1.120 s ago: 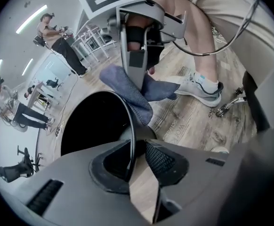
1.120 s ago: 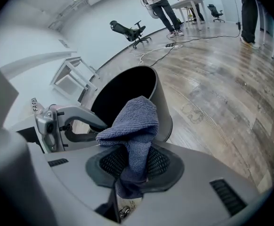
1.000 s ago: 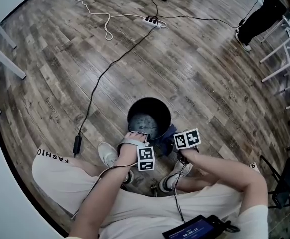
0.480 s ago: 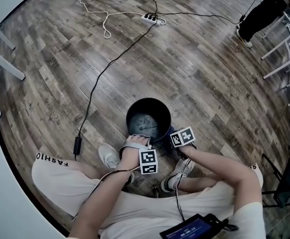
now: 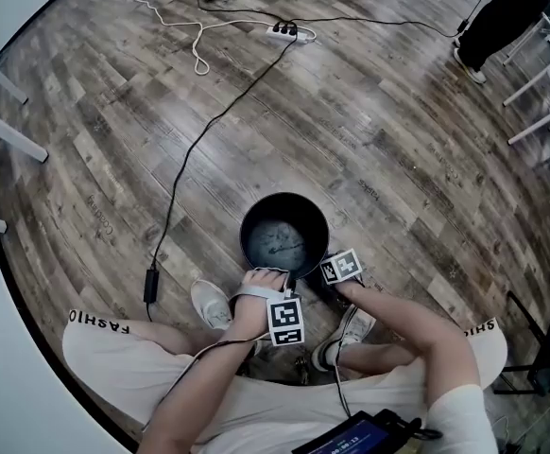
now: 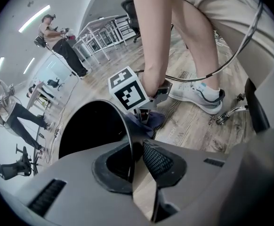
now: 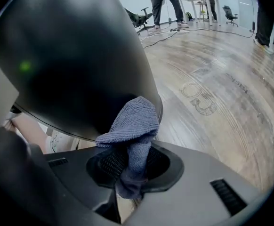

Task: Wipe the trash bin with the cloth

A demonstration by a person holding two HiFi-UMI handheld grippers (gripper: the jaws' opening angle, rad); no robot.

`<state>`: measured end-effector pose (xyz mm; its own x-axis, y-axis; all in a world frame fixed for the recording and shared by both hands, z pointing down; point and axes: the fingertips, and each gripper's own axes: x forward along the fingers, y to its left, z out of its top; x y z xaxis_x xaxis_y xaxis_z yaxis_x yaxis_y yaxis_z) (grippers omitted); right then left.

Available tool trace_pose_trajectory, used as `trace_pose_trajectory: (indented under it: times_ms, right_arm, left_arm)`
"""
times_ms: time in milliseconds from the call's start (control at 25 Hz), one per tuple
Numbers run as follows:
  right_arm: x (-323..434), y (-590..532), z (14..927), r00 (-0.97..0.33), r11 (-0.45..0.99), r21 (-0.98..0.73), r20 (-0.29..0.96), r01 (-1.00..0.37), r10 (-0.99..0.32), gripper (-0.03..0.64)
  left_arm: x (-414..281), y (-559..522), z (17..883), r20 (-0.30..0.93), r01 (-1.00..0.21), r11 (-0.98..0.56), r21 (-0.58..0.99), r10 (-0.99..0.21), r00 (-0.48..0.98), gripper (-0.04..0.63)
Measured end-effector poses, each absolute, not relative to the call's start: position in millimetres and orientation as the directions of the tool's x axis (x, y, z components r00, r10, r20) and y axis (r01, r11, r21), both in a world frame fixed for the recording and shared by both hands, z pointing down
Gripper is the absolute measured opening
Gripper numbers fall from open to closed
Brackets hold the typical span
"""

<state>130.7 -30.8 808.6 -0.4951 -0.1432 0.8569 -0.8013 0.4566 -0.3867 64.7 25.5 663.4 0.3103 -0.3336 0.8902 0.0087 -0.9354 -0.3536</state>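
Black trash bin: stands upright and open-topped on the wood-plank floor, just in front of the seated person's shoes.
Left claw: its jaws have just been closing. The bin's thin rim stands between them at the near edge, one pad inside the wall and one outside, both pressed on it.
Right claw: clamped on the cloth, low beside the bin's outer wall on the person's right.
Cloth: blue-grey terry, bunched. Its lower end is pinched between the right claw's pads, and its folded upper end sits right at the bin's dark outer side.
Both claws: near each other at the bin's near side, the left at the rim, the right outside it.
Bin's inside: the bottom shows pale smears in the head view.
Black cable: runs over the floor from a power strip towards the person's left shoe.
Background: other people stand well apart from the bin.
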Motion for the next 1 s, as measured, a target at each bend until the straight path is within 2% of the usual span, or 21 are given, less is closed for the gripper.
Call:
trace_pose_trajectory:
  times_ms: [560,760,1000]
  right_arm:
    - [133,-42,864,-0.467,0.467,-0.33,0.858,-0.82,-0.212,0.084]
    - [140,-45,832,-0.401,0.451,-0.274,0.891,-0.849,-0.214,0.084]
    - [145,-45,755,-0.447,0.481,-0.302,0.867,-0.823,-0.22,0.084]
  left_arm:
    - [67,19,665,0.89,-0.029,-0.938,-0.347,-0.339,0.304,0.072]
    - [70,20,663,0.876,-0.043,-0.926,-0.375,-0.37,0.31,0.083]
    - [61,18,657,0.881,-0.049,-0.934,-0.353,-0.35,0.319,0.13]
